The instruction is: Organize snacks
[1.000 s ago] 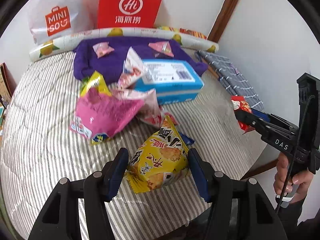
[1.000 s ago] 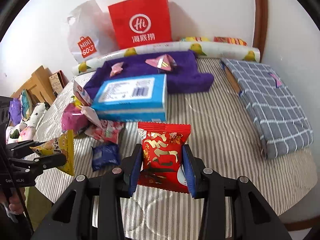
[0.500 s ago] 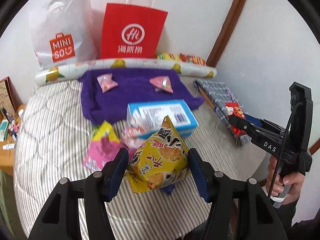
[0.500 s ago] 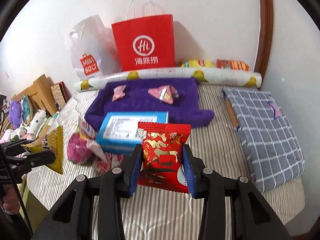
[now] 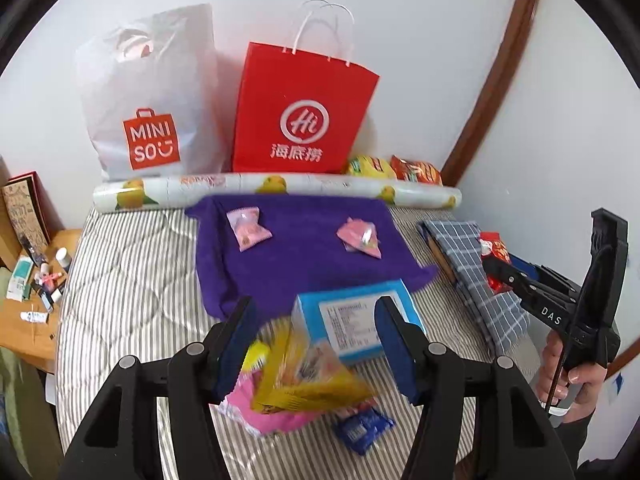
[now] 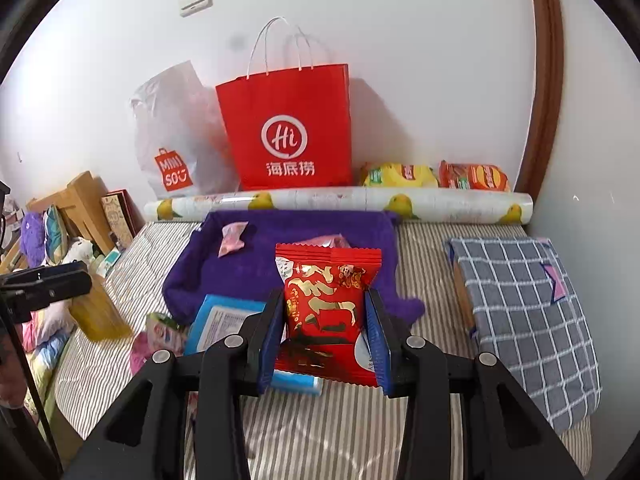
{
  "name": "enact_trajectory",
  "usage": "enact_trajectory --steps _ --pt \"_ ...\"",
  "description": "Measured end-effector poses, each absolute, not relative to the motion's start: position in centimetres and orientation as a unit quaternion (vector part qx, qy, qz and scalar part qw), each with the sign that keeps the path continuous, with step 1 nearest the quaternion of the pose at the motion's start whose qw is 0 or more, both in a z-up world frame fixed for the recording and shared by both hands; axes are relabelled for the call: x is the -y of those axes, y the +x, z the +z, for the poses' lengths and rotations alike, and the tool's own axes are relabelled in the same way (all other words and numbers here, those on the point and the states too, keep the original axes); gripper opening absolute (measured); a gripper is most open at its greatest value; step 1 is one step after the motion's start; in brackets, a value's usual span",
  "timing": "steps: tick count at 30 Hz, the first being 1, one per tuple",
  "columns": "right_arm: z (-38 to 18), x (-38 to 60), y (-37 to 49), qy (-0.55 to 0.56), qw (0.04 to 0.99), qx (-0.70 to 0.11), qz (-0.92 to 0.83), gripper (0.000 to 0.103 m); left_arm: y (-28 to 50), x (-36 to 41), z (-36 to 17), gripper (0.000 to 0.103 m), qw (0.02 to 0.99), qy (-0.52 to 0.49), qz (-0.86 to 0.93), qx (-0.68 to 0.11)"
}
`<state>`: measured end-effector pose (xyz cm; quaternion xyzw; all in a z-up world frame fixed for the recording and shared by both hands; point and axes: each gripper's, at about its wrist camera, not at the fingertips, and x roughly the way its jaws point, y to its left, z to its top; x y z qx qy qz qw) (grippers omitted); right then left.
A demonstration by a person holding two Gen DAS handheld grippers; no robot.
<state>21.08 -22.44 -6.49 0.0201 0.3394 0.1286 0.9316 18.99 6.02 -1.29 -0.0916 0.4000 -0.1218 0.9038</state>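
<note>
My left gripper [image 5: 314, 320] is open high above the bed. The yellow snack bag [image 5: 308, 380] is blurred below its jaws, loose in the air over the pink bag [image 5: 272, 420]; it also shows in the right wrist view [image 6: 98, 314]. My right gripper [image 6: 326, 316] is shut on a red snack packet [image 6: 326, 308], which also shows in the left wrist view [image 5: 494, 252]. Two pink snack packets [image 5: 248, 230] [image 5: 360, 238] lie on the purple towel [image 5: 296, 256]. A blue box [image 5: 360, 324] lies in front of the towel.
A red paper bag [image 5: 300, 112] and a white Miniso bag [image 5: 152, 100] stand against the wall behind a fruit-print roll [image 5: 276, 190]. A grey checked cushion [image 6: 524, 316] lies at the right. A small blue packet [image 5: 362, 428] lies near the bed's front edge. A cluttered wooden table [image 5: 28, 316] stands left.
My left gripper opened and let go of the yellow snack bag, which is dropping. Both grippers rose and tilted up toward the bags; the right still holds the red packet.
</note>
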Motion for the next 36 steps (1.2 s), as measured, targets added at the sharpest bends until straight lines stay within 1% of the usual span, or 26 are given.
enact_trajectory --steps 1,3,8,13,17,18,23,31,34,35,36 --pt "-6.4 22.6 21.6 0.021 0.932 -0.339 0.129 0.039 19.6 -6.1 -1.3 0.058 0.904 -0.094 -0.121 -0.399" --pt "-6.6 22.7 22.5 0.022 0.931 -0.34 0.129 0.039 20.5 -6.2 -1.6 0.05 0.902 -0.097 -0.121 -0.403" --pt "-8.1 22.4 23.9 0.021 0.925 -0.355 0.133 0.039 21.1 -5.9 -3.0 0.05 0.892 -0.102 -0.131 -0.421" --pt "-9.7 21.8 23.8 0.025 0.919 -0.368 0.139 0.039 19.9 -5.1 -4.9 0.06 0.881 -0.087 -0.138 -0.444" --pt "-10.6 21.5 23.1 0.025 0.917 -0.373 0.141 0.039 18.0 -4.2 -5.7 0.08 0.882 -0.074 -0.148 -0.442" --pt "-10.8 21.4 22.9 0.025 0.916 -0.375 0.141 0.039 17.5 -3.8 -5.9 0.082 0.883 -0.066 -0.151 -0.439" --pt "-12.0 21.3 22.1 0.027 0.912 -0.385 0.139 0.039 16.8 -2.1 -7.8 0.082 0.88 -0.015 -0.138 -0.454" --pt "-13.3 21.9 21.8 0.028 0.907 -0.399 0.129 0.039 17.3 -1.2 -10.1 0.082 0.878 0.015 -0.113 -0.464" --pt "-13.7 22.0 21.9 0.03 0.906 -0.403 0.127 0.039 17.7 -1.3 -10.8 0.08 0.875 0.012 -0.114 -0.47" --pt "-13.8 22.1 21.9 0.029 0.905 -0.404 0.127 0.039 17.7 -1.3 -10.9 0.074 0.875 0.01 -0.118 -0.47" --pt "-13.9 22.1 21.8 0.029 0.905 -0.405 0.127 0.039 17.7 -1.4 -10.9 0.07 0.874 0.006 -0.123 -0.47"
